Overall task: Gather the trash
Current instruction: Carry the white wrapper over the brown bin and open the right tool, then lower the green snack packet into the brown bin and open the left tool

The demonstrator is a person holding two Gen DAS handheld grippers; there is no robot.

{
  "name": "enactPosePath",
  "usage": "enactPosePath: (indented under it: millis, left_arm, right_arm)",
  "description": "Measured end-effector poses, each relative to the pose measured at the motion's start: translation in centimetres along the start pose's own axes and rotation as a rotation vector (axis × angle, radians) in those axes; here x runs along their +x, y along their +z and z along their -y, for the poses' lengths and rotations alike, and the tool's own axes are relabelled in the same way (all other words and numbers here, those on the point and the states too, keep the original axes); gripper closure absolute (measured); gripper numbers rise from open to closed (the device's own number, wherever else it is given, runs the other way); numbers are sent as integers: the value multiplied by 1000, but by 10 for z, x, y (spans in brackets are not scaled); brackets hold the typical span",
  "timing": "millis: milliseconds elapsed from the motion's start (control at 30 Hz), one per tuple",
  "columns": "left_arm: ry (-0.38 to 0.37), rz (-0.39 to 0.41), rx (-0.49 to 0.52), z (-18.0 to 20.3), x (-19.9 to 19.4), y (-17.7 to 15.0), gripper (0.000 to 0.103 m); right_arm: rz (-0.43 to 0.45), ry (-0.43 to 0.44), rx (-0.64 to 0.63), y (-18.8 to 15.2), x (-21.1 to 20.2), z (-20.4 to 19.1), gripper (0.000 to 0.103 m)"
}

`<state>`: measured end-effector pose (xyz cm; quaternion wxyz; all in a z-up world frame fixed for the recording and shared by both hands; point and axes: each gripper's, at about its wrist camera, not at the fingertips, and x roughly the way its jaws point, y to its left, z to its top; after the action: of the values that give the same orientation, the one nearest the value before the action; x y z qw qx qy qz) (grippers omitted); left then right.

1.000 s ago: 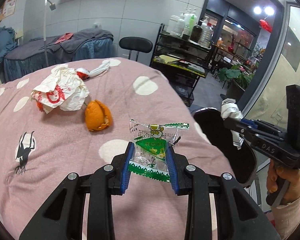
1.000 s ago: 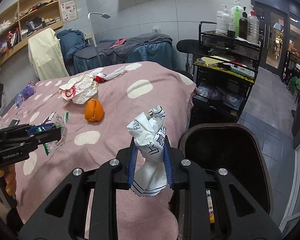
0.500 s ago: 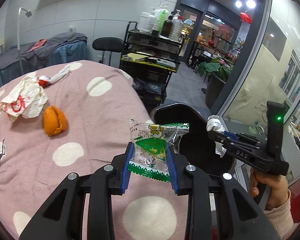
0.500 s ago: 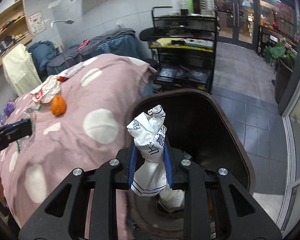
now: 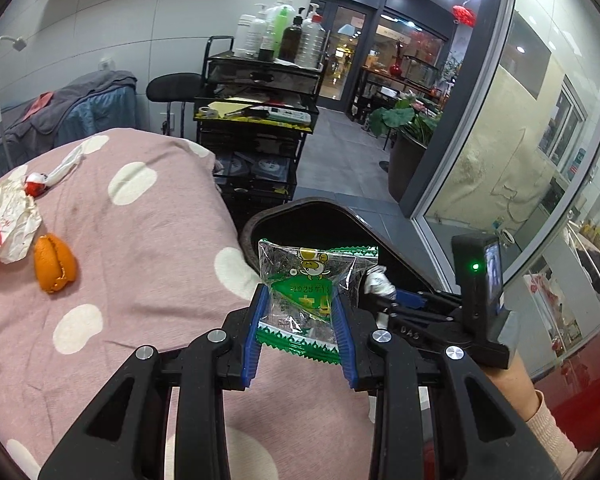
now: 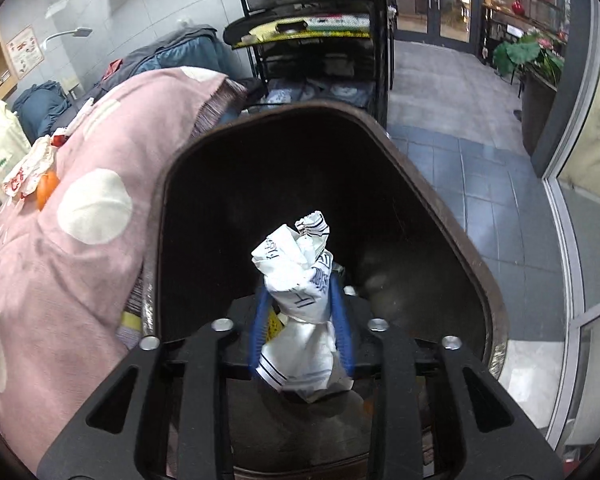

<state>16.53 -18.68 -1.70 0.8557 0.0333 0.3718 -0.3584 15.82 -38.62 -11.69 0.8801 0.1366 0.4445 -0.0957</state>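
- Now, left wrist view: the left gripper (image 5: pixel 300 326) is clamped on a clear plastic snack wrapper with green print (image 5: pixel 310 304), its blue pads pinching it from both sides. The wrapper stands up between the fingers, long axis pointing forward and away from the tongs.
- Straight ahead and below the wrapper sits the dark oval trash bin (image 5: pixel 304 206), tucked against the edge of the pink polka-dot bedspread (image 5: pixel 140 240). The left tongs look short of the opening, over the bed edge, so the bin lies forward and slightly right.
- Off to the left, well apart, an orange peel (image 5: pixel 55 264) and a crumpled white paper with red print (image 5: pixel 6 226) wait on the bedspread.
- Right wrist view: the right gripper (image 6: pixel 302 324) grips a crumpled white paper with dark stripes (image 6: pixel 300 280), upright between the pads.
- Here the bin's mouth (image 6: pixel 428 184) is directly under and ahead of the tongs, so the right hand is the nearer one; letting go should drop it in, I'd judge.
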Motion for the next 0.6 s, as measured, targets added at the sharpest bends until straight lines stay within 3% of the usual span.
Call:
enactPosePath:
  millis: [33, 100, 600]
  left_arm:
    - [-4, -4, 2, 2, 2, 0, 72]
    - [-10, -13, 8, 6, 6, 0, 72]
    - [-54, -63, 75, 38, 32, 5, 72]
  right_arm:
    - [-2, 4, 9, -2, 2, 1, 53]
    - [5, 7, 18, -5, 1, 3, 42]
    - [115, -13, 60, -7, -44, 16, 34]
